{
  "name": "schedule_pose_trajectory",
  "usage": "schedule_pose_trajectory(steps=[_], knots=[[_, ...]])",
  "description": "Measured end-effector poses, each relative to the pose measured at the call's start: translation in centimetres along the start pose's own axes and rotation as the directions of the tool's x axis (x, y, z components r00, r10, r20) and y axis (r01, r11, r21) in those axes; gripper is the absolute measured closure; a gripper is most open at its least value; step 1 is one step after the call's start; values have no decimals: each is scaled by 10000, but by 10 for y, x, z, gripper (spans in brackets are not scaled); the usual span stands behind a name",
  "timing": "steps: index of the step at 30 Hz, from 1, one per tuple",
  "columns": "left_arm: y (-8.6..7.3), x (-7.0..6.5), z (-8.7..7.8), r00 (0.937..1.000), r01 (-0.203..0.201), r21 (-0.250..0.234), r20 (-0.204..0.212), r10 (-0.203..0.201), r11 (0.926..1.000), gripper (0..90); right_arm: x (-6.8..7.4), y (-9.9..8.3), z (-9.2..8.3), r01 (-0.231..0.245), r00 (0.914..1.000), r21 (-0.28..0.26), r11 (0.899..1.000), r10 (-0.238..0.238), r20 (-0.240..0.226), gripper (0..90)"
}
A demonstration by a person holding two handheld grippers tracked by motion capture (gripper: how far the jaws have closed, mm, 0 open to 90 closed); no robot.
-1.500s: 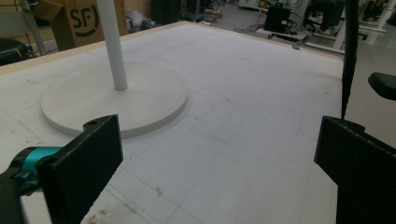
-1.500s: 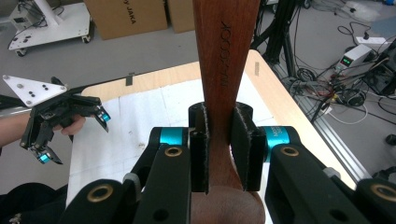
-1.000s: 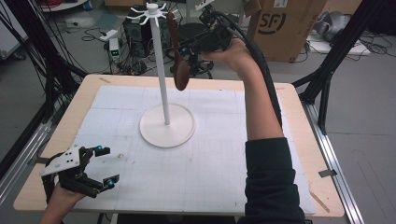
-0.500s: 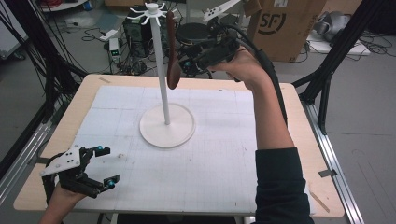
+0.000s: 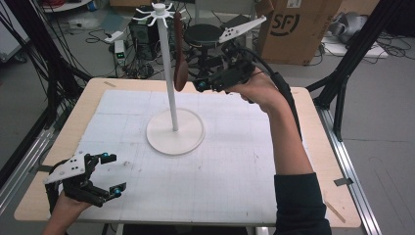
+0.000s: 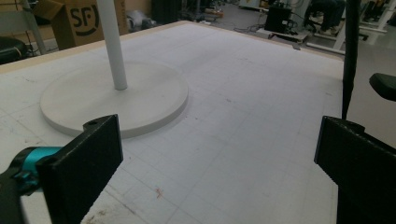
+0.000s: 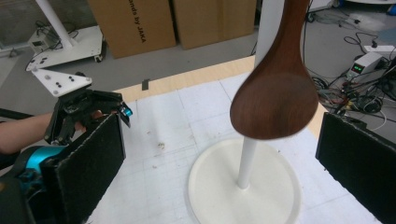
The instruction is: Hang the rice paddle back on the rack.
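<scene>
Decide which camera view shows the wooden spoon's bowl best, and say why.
The right gripper view: the wooden spoon hangs close up, its dark bowl facing the camera in front of the white stand pole. The high view shows the spoon small and edge-on, hanging from the stand's top hooks. The left gripper view shows the stand's base, not the spoon.

1. This is a robotics lab or test workshop, not a home.
2. A gridded white mat [image 5: 230, 161] covers the counter [image 5: 318, 161], framed by black struts [image 5: 352, 63].
3. Cables [image 5: 63, 68] and power supplies [image 5: 119, 49] litter the grey floor [image 5: 381, 127].
4. Cardboard shipping boxes [image 5: 288, 27] stand behind (one marked SF).
</scene>
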State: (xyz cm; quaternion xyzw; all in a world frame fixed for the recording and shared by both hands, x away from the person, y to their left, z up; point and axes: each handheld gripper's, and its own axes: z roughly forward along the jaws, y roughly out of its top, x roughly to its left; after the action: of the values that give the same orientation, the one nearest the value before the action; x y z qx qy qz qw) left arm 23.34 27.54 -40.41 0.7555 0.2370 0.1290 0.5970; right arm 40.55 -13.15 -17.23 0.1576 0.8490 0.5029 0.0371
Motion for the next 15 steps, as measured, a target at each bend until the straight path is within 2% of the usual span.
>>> schedule_pose_trajectory(steps=[12,15], knots=[[2,1,3,9999,92,-147,106,-91,9998,17,12,-33,-12,14,9993,-327,9995,-2,386,2],[3,1,3,9998,169,-132,125,-167,9998,17,16,-41,-13,-40,9982,-336,9994,60,603,3]])
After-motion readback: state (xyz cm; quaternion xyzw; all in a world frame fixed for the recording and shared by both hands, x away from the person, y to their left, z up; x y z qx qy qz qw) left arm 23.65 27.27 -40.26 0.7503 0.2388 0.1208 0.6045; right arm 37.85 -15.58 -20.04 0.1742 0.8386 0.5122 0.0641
